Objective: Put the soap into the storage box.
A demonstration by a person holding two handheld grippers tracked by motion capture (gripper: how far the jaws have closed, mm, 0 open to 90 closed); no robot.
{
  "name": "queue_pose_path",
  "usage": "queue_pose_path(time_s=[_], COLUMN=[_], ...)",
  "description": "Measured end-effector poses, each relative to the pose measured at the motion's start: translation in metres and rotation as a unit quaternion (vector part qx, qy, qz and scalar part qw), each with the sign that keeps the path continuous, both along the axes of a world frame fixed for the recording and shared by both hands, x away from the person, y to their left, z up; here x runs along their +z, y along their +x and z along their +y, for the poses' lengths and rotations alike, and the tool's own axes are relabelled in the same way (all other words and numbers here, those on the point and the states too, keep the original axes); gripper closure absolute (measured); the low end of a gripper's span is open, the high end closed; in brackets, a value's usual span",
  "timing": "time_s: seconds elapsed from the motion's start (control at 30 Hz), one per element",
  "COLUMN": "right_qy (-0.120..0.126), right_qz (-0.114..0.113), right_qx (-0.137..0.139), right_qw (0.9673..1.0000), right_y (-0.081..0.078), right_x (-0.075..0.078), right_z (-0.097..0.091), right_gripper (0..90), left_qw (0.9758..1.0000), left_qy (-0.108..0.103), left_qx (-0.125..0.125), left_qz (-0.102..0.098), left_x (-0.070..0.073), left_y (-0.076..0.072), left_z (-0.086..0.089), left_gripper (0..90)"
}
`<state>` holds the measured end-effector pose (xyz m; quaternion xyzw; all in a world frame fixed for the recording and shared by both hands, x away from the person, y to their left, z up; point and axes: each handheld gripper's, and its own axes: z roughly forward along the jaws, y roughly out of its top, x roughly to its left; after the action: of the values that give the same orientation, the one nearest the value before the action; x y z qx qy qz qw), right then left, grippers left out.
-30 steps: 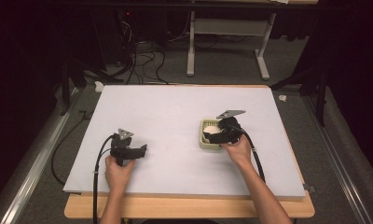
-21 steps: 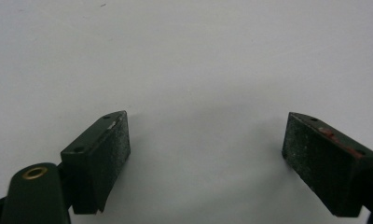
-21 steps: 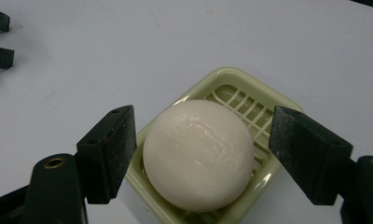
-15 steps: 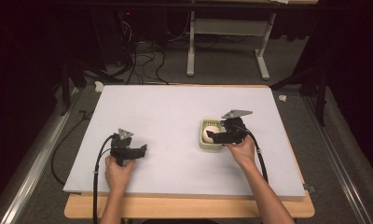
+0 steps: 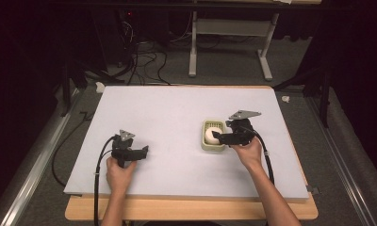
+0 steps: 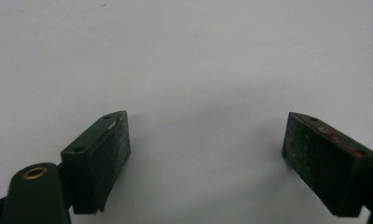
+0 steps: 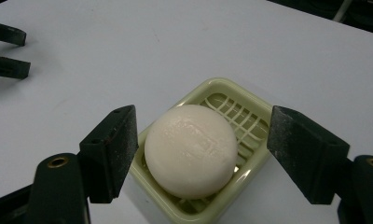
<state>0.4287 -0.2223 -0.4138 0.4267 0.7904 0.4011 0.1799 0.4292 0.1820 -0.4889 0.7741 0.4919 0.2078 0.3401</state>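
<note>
A round white soap (image 7: 190, 149) lies in a pale green slatted soap dish (image 7: 222, 84) right of the table's middle, where the high view shows the soap (image 5: 211, 135) and the dish (image 5: 214, 122). My right gripper (image 7: 202, 135) reaches over the dish from its right side (image 5: 216, 137). Its jaws have just been closing with the soap between them, but a gap still shows on both sides, so it is open. My left gripper (image 5: 144, 151) rests at the front left, wide open over bare white table (image 6: 205, 140).
The white tabletop (image 5: 177, 108) ends in a wooden front edge (image 5: 186, 209). Cables and metal desk legs (image 5: 192, 47) lie on the floor beyond the far edge. My left gripper's jaws (image 7: 7, 46) show far off in the right gripper view.
The right gripper has shifted slightly to the right, and more of the soap shows in the dish. The left gripper has not moved.
</note>
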Motion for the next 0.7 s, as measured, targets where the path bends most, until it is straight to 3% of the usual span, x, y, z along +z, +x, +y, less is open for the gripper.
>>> queue_pose_path(time_s=[0.7], right_qy=[0.009], right_qz=[-0.015], right_qx=[-0.011], right_qw=[0.9998], right_y=[-0.009], right_x=[0.010], right_z=[-0.024], right_gripper=[25.6], left_qw=[1.0000], left_qy=[0.000], left_qx=[0.000], left_qz=[0.000], left_x=[0.000], left_y=[0.000], left_z=[0.000], left_gripper=[15.6])
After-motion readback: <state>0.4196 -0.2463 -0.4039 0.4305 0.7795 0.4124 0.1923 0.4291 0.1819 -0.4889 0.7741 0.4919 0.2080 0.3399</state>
